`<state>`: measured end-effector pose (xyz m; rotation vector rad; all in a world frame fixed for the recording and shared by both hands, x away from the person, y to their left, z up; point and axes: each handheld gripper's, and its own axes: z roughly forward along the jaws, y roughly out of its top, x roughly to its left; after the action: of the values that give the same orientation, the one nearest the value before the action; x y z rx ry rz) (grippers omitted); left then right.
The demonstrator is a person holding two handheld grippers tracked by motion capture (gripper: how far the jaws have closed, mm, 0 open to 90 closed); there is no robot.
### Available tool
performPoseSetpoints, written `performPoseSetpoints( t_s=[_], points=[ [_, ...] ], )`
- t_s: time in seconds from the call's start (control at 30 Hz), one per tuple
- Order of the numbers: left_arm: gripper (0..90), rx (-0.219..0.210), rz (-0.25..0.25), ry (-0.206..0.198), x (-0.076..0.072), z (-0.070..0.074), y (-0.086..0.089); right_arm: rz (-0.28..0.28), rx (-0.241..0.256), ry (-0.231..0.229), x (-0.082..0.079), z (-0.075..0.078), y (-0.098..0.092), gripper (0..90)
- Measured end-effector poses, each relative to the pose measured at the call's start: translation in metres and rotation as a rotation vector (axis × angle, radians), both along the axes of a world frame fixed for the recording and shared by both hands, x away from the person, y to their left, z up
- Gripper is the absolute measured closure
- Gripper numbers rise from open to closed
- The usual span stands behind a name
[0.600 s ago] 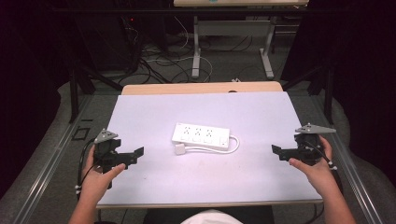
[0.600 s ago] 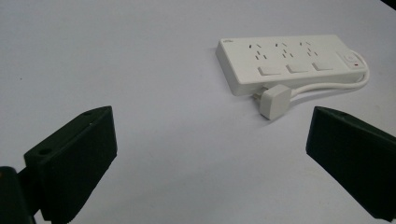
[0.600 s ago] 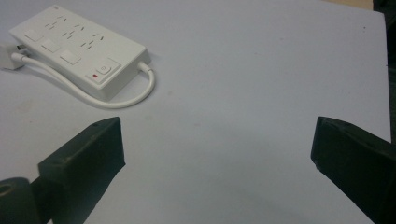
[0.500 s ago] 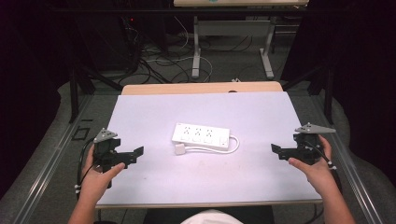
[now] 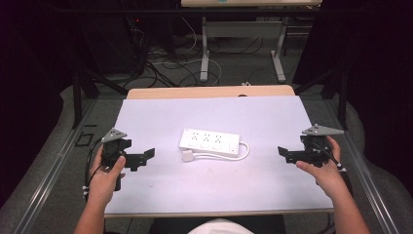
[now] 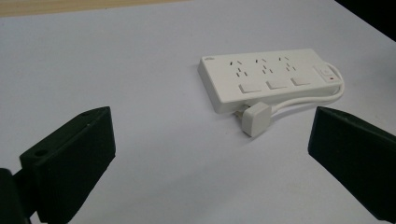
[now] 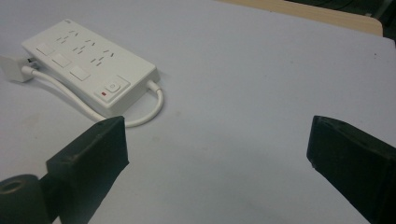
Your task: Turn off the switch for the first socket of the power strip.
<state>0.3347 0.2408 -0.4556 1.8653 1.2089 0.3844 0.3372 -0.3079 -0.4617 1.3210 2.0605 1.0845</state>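
Nearest the camera, the person's forearms enter from the bottom edge of the high view. The left tool (image 5: pixel 144 157) and the right tool (image 5: pixel 285 154) sit at opposite sides of the white bench (image 5: pixel 160 192), each with its jaws spread wide and holding nothing. Compared with the high view half a second earlier, both tools occupy almost the same places; any shift is too slight to tell. This suggests that the reach has not begun and that the work is at its start.

Mid-bench, well apart from both tools, lies the white power strip (image 5: pixel 210 142), flat, with three socket groups facing up. Its cord (image 5: pixel 242 153) loops from the right end back along the near side to the white plug (image 5: pixel 187 156), which lies just beside the strip's near left corner. The left gripper view shows the plug's prongs (image 6: pixel 241 113) pointing toward the strip's side. The right gripper view shows the strip's rocker switch (image 7: pixel 112 87) with a red mark beside it.

Whether the prongs touch the strip's side cannot be told. The switch position is unclear. Beyond the bench, floor cables (image 5: pixel 160 58) fade into darkness.
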Motion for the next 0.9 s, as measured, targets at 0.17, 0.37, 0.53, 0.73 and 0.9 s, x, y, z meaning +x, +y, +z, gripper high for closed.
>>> performPoseSetpoints(
  t_s=[0.17, 0.37, 0.53, 0.73, 0.9],
  points=[
    [0.4, 0.012, 0.010, -0.009, 0.001, 0.002, 0.000, 0.013, 0.005, 0.000, 0.002, 0.005, 0.007, 6.9],
    [0.3, 0.015, 0.030, -0.022, 0.004, 0.002, 0.003, 0.035, -0.011, 0.002, 0.005, 0.006, 0.014, 8.6],
    [0.3, 0.027, 0.049, -0.021, 0.007, 0.002, 0.005, 0.044, -0.017, 0.007, 0.009, 0.008, 0.021, 10.6],
    [0.3, 0.009, 0.077, -0.038, 0.006, 0.000, 0.011, 0.076, -0.030, 0.005, 0.015, 0.009, 0.028, 14.6],
    [0.3, 0.003, 0.096, -0.034, 0.006, -0.006, 0.016, 0.094, -0.033, 0.006, 0.021, 0.008, 0.038, 15.8]
  ],
)
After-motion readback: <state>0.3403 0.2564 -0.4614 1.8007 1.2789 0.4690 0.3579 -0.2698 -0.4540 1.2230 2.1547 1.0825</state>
